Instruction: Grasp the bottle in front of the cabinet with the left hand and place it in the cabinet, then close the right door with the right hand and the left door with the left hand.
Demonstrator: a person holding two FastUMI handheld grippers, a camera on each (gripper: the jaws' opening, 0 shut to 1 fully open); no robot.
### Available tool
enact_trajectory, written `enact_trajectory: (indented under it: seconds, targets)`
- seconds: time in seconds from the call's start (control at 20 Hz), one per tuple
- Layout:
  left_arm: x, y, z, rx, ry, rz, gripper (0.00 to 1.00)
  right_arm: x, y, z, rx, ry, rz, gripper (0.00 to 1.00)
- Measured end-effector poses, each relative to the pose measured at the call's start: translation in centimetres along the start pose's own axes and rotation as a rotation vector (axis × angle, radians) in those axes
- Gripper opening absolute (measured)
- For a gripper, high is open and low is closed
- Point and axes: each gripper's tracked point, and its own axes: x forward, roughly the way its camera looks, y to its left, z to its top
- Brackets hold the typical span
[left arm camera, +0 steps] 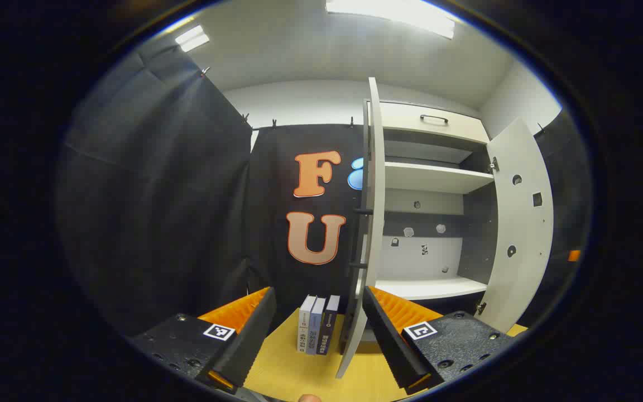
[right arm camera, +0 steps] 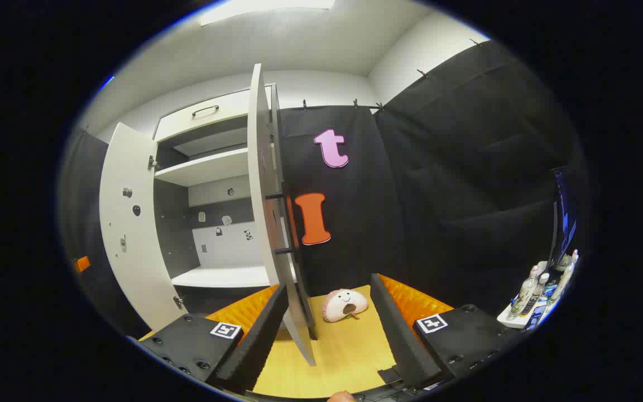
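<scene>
Looking along the left gripper (left arm camera: 318, 335), its jaws are standing wide apart and holding nothing. Between its 2 fingers, 3 books (left arm camera: 317, 331) are standing upright on the yellow table (left arm camera: 293, 371), just to the left of the left door (left arm camera: 370, 223). This door is showing edge-on, swung fully out toward the camera, with a dark bar handle (left arm camera: 359, 239) on its outer face. Right of it, the cabinet (left arm camera: 433, 195) is standing open: an upper shelf (left arm camera: 436, 176), a lower shelf (left arm camera: 430, 287), and a drawer with a handle (left arm camera: 434, 118) on top. Further right, the right door (left arm camera: 519, 223) is hanging open too. I cannot find the bottle in front of the cabinet or on the shelves, so I cannot tell where it is.

In the right gripper view, going from left, the left door (right arm camera: 129, 223) is showing its inner face, then the cabinet interior (right arm camera: 215, 223), then the right door (right arm camera: 265, 212) edge-on. The right gripper (right arm camera: 327, 329) is also gaping open and empty, with the lower edge of the right door lying between its fingers. A plush toy (right arm camera: 344, 304) is lying on the table (right arm camera: 349, 357), right of that door. At the far right, several small bottles (right arm camera: 533, 296) are standing on a white tray (right arm camera: 508, 319), well apart from the cabinet.
</scene>
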Motion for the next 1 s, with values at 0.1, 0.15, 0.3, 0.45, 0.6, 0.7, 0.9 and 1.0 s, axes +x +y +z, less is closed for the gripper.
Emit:
enact_trajectory:
  seconds: [0.1, 0.15, 0.3, 0.45, 0.6, 0.7, 0.9, 1.0]
  targets:
    - [0.0, -1.0, 0.1, 0.02, -0.005, -0.018, 0.95, 0.6, -0.4, -0.2, -0.033, 0.007, -0.019, 0.89]
    - [0.0, -1.7, 0.2, 0.022, -0.002, -0.035, 0.95, 0.9, 0.0, -0.4, -0.03, 0.014, -0.009, 0.89]
    - [-0.2, -4.2, 0.2, 0.027, -0.002, -0.09, 0.92, 1.0, -0.1, -0.4, -0.02, 0.02, 0.002, 0.89]
    - [-0.2, -5.4, 0.6, 0.057, -0.019, -0.11, 0.95, 0.8, -0.3, -0.4, -0.022, 0.019, 0.003, 0.89]
    - [-0.3, -6.4, 0.3, 0.047, -0.003, -0.129, 0.95, 0.8, 0.0, -0.3, -0.026, 0.02, 0.012, 0.89]
    - [-0.3, -6.6, 0.4, 0.043, -0.006, -0.136, 0.92, 0.9, 0.0, -0.4, -0.033, 0.023, 0.011, 0.89]
    - [-0.2, -6.7, 0.5, 0.044, -0.001, -0.135, 0.92, 0.9, 0.7, -0.7, -0.03, 0.036, 0.031, 0.89]
    - [-0.2, -6.7, 0.6, 0.053, -0.001, -0.136, 0.95, 0.9, 0.9, -0.6, -0.027, 0.037, 0.037, 0.89]
